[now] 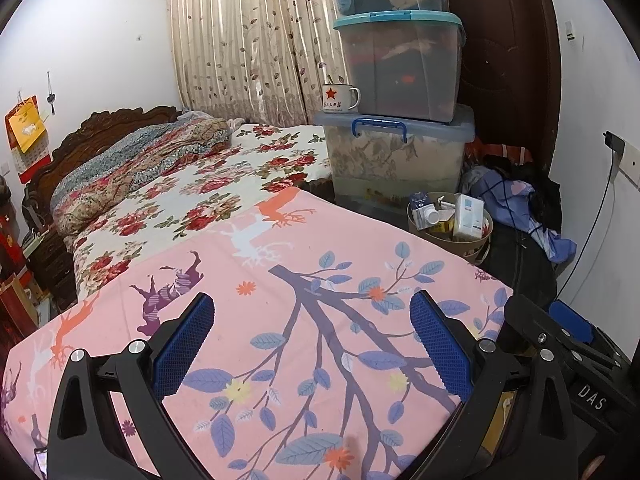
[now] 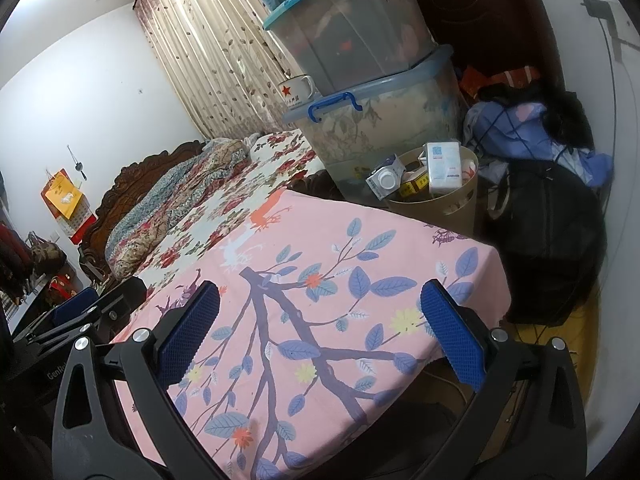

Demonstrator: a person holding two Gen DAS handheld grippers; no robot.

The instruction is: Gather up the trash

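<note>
Both grippers, left gripper [image 1: 312, 344] and right gripper [image 2: 320, 332], are hovering released and empty over the pink bench [image 1: 280, 280]. Cartons [image 2: 442, 168] are sitting in the beige trash basket [image 2: 436, 210] beyond; likely light, crushable, best pinched across flat sides.

Boxes [image 1: 466, 216] sit in the bin [image 1: 476, 246] beyond the table [image 1: 280, 280].

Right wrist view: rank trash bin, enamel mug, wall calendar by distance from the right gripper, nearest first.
From the right gripper, jaws open:
1. Trash bin: ahead right, just past the pink cloth's far edge.
2. Enamel mug: ahead, on the lowest storage box's lid.
3. Wall calendar: far left, by the headboard.
</note>
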